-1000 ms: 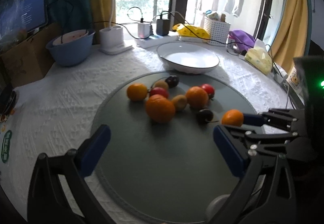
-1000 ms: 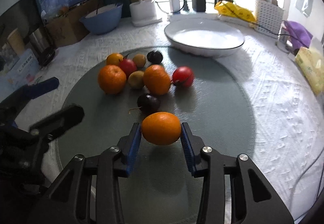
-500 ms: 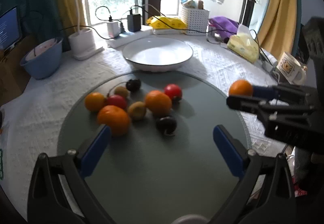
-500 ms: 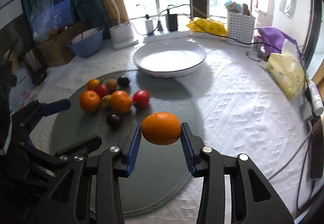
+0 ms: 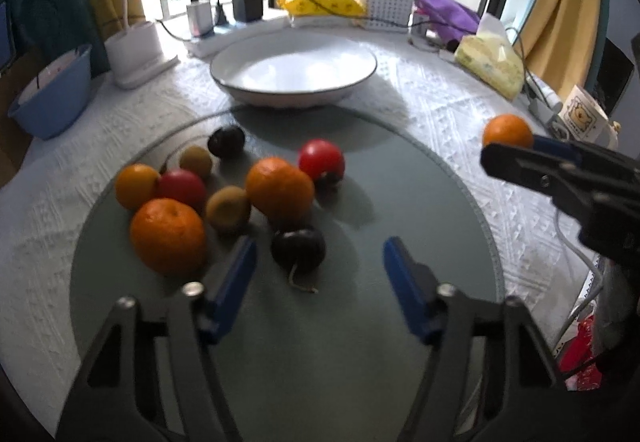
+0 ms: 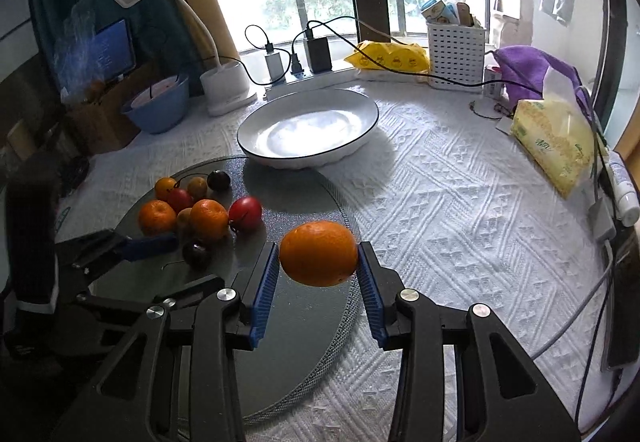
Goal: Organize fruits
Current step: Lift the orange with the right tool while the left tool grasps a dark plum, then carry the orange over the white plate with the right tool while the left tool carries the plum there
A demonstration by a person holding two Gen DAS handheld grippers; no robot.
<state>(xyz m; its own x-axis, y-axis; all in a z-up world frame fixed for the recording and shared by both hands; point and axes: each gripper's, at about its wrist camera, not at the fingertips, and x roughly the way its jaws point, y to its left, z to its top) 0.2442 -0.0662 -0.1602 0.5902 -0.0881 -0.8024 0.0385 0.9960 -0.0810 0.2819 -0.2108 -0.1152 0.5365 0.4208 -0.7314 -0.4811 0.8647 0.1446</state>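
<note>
Orange (image 6: pixel 318 253) is pinched between right gripper (image 6: pixel 318 274) pads; left gripper (image 5: pixel 316 262), just narrowed, held empty behind dark plum (image 5: pixel 298 250).

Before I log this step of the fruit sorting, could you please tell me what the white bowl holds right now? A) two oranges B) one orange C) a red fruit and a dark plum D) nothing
D: the white bowl shows only its bare, shiny inside, while the orange is clamped in the right gripper above the table.
</note>
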